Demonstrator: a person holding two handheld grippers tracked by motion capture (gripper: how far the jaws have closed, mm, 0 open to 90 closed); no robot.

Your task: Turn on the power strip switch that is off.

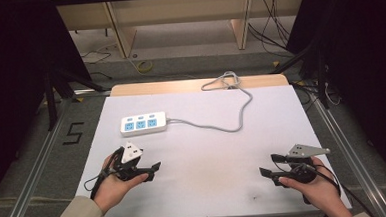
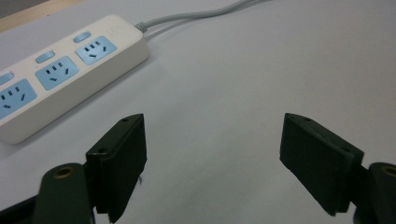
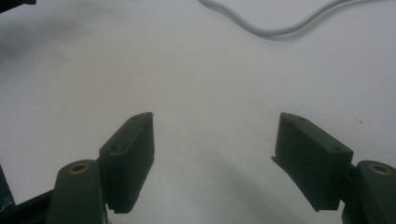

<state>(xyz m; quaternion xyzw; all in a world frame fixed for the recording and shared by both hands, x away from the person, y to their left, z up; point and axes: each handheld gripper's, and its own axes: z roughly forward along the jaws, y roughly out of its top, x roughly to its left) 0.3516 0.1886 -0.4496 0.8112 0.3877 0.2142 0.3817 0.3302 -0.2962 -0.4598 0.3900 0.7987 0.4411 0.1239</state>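
Here we hold the left gripper (image 2: 212, 161) and the right gripper (image 3: 212, 161) low over the white table (image 1: 208, 152), jaws spread wide and empty. The power strip (image 1: 142, 123) lies just beyond the left gripper, its grey cord (image 1: 217, 126) trailing to the far edge.

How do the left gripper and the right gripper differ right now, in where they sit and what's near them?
The left gripper sits near the power strip; the right gripper sits farther from it, nearer the grey cord. The left gripper points toward the table's right, the right gripper toward its left. Both are hand-held, open and empty above the white table.
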